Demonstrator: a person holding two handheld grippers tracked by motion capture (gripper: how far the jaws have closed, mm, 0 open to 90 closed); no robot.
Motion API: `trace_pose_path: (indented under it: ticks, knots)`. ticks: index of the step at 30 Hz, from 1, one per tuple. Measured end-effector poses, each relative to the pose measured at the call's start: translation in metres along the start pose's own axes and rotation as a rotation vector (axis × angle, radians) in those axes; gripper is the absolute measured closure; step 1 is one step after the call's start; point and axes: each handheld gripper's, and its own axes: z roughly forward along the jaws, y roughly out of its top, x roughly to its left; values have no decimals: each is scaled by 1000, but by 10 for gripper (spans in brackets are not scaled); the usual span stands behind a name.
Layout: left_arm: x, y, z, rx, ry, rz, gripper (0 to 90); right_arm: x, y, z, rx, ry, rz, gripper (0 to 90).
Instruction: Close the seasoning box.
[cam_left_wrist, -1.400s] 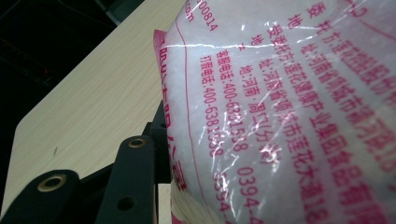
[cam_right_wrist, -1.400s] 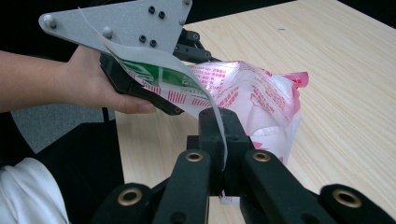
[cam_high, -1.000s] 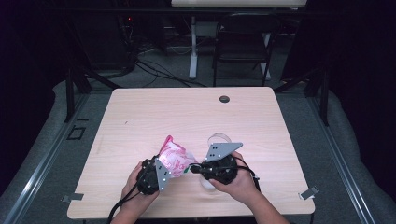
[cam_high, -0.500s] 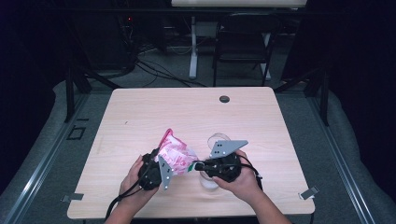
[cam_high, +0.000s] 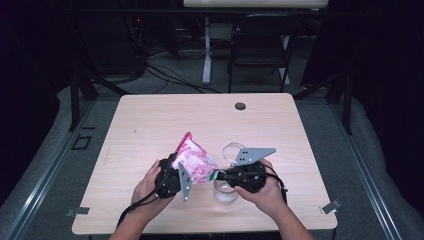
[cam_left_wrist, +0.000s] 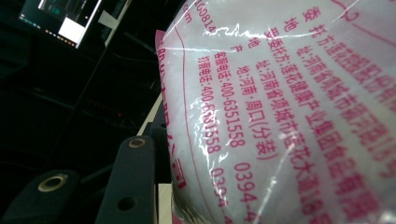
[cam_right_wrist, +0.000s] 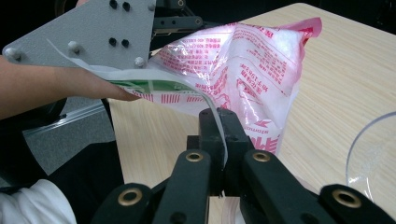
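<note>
A pink and white plastic bag full of white powder, printed with red characters, hangs tilted above the table's near middle. My left gripper is shut on its lower body; in the left gripper view the bag bulges against one black finger. From the right, my right gripper is shut on a white and green strip at the bag's edge. In the right gripper view that strip curves into the closed jaws of the right gripper, in front of the bag.
A clear glass vessel stands on the wooden table under my right hand, its rim at the right of the right gripper view. A small black disc lies at the far edge. A chair stands beyond.
My left gripper and the bag have lifted a little and shifted toward the right gripper. The right hand has kept still.
</note>
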Motion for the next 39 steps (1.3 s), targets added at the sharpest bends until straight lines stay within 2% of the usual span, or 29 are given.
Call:
trace_pose_path:
  ticks: [7, 11, 16, 19, 25, 26, 27, 34, 36, 39]
  knots:
    - [0, 3, 1, -8, 2, 7, 601, -1, -1, -3, 1, 1, 12, 900]
    - [1, 4, 1, -4, 10, 42, 601, -2, -1, -3, 4, -2, 10, 900]
    - [1, 4, 0, 0, 15, 56, 601, -2, -1, -3, 12, -1, 5, 900]
    - [3, 5, -2, 4, 30, 91, 601, -2, -2, -2, 14, 6, 0, 900]
    - [2, 6, -2, -7, 43, 99, 601, -2, -2, -3, 20, 10, -5, 900]
    - [3, 7, -3, 7, 48, 128, 601, -2, -2, -2, 22, 8, -4, 900]
    - [3, 7, -3, 8, 52, 139, 601, -2, -2, -2, 26, 10, -7, 900]
    - [2, 10, -3, 17, 62, 171, 602, -4, -4, -2, 35, 7, -8, 900]
    - [2, 11, -4, 19, 72, 203, 602, -5, -4, -2, 37, 7, -5, 900]
    - [2, 12, -4, 18, 77, 214, 602, -5, -5, -1, 40, 8, 2, 900]
